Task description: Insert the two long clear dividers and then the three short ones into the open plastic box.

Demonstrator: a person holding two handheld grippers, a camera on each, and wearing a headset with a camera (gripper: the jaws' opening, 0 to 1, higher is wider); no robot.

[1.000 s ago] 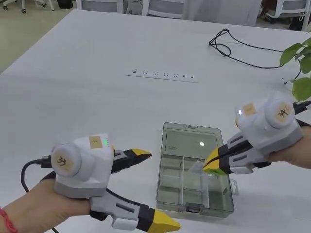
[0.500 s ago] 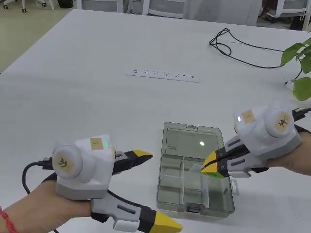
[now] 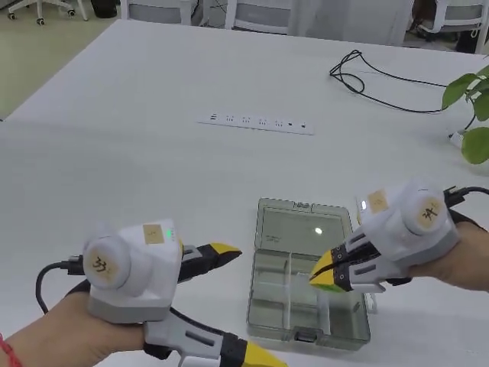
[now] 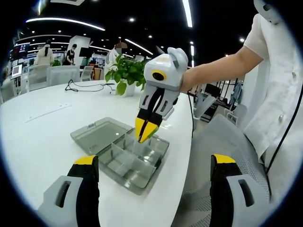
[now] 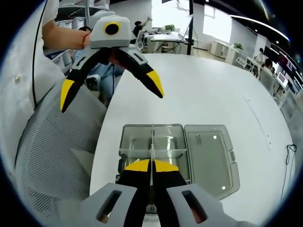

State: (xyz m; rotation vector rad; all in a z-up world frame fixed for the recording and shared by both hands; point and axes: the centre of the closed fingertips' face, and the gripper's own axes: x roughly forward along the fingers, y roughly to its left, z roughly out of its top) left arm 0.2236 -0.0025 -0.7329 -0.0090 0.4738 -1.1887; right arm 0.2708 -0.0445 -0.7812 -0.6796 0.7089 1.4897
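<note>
The open clear plastic box [image 3: 269,306] lies on the white table, its lid [image 3: 302,227] folded flat on the far side. Clear dividers stand inside it and split it into compartments. My right gripper [image 3: 324,277] hangs over the box's right half, shut on a thin clear divider [image 5: 152,142] that I see edge-on, pointing down into the box [image 5: 137,142]. My left gripper [image 3: 241,302] is left of the box, open and holding nothing. In the left gripper view the open jaws frame the box [image 4: 118,158], with the right gripper [image 4: 146,131] above it.
A white power strip [image 3: 254,122] lies across the middle of the table. A black cable [image 3: 374,76] loops at the far right, near a green plant [image 3: 475,107]. Office chairs stand beyond the far edge. The table's near edge is close behind the box.
My right gripper has come down and a little left with the divider, closer to the box. The left gripper has stayed where it was, still open.
</note>
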